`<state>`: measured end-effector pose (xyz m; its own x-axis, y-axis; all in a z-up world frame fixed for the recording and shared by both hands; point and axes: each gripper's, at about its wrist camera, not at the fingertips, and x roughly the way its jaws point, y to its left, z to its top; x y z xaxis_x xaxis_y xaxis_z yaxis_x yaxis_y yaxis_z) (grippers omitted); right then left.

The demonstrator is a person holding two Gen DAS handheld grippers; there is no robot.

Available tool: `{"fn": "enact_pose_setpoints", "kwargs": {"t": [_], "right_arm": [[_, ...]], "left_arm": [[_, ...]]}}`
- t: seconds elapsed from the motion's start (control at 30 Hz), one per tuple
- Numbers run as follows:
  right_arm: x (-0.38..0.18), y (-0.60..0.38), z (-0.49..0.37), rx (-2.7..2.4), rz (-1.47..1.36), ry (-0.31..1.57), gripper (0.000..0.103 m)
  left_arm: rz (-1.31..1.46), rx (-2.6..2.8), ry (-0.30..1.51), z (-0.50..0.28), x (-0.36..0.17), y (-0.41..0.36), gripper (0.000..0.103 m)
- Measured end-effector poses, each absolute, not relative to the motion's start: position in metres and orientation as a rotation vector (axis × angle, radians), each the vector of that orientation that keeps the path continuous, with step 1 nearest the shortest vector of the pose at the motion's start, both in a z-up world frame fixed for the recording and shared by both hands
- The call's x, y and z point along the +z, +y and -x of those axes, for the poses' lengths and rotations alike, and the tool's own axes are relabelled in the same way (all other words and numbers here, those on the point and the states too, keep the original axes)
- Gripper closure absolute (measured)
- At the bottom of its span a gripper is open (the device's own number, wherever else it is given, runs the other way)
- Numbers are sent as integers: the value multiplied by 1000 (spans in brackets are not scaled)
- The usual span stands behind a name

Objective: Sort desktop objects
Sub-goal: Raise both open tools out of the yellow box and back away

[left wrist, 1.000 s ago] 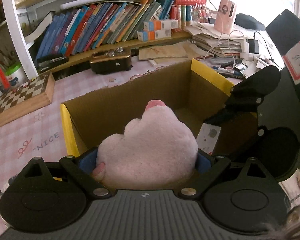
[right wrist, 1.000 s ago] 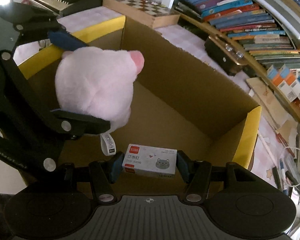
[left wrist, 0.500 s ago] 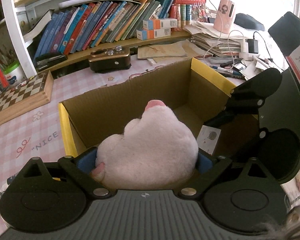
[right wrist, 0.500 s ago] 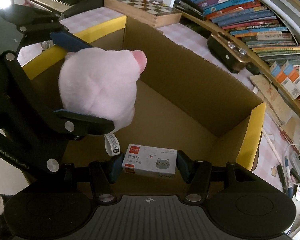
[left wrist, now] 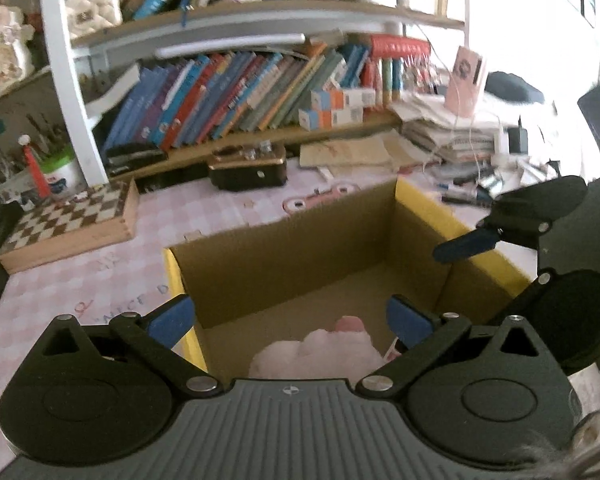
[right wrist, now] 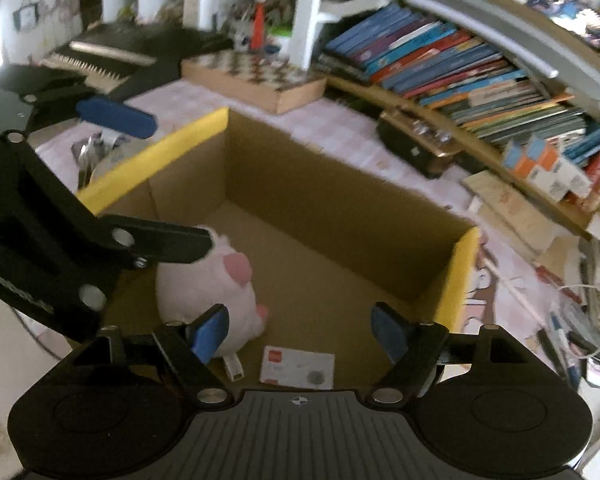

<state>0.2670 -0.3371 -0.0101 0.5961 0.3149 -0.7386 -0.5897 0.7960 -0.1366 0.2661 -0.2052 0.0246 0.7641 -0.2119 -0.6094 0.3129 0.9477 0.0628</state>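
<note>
An open cardboard box with a yellow rim [left wrist: 440,208] [right wrist: 152,152] stands on the pink checked desk. A pink plush toy [left wrist: 320,348] [right wrist: 208,284] lies on the box floor, free of any grip. Beside it lies a small white staple box [right wrist: 298,368]. My left gripper [left wrist: 290,318] hovers above the plush, its jaws opening wide with nothing between them. My right gripper [right wrist: 300,334] hovers above the staple box, its jaws opening and not touching it. Each gripper shows at the side of the other's view, the right gripper's blue fingertip [left wrist: 464,246] over the box's right rim.
A wooden chessboard case [left wrist: 72,220] [right wrist: 256,76] lies left of the box. A dark radio [left wrist: 248,168] sits behind it under a shelf of books [left wrist: 240,92]. Pens, cables and paper stacks [left wrist: 460,148] crowd the right side. A piano keyboard [right wrist: 100,60] is further left.
Both grippers opened and let go: the plush and the staple box dropped to the box floor. Both grippers rose, so more of the shelves shows.
</note>
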Motion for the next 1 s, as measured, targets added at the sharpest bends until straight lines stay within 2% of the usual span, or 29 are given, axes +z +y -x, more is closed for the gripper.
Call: {"fn": "enact_pose_setpoints", "kwargs": {"t": [0.47, 1.0], "right_arm": [[48, -396, -212, 280, 76, 488, 20], [41, -393, -123, 41, -54, 422, 20]], "left_arm": [[-28, -234, 459, -208, 89, -185, 0], [-5, -244, 407, -146, 78, -156, 0]]}}
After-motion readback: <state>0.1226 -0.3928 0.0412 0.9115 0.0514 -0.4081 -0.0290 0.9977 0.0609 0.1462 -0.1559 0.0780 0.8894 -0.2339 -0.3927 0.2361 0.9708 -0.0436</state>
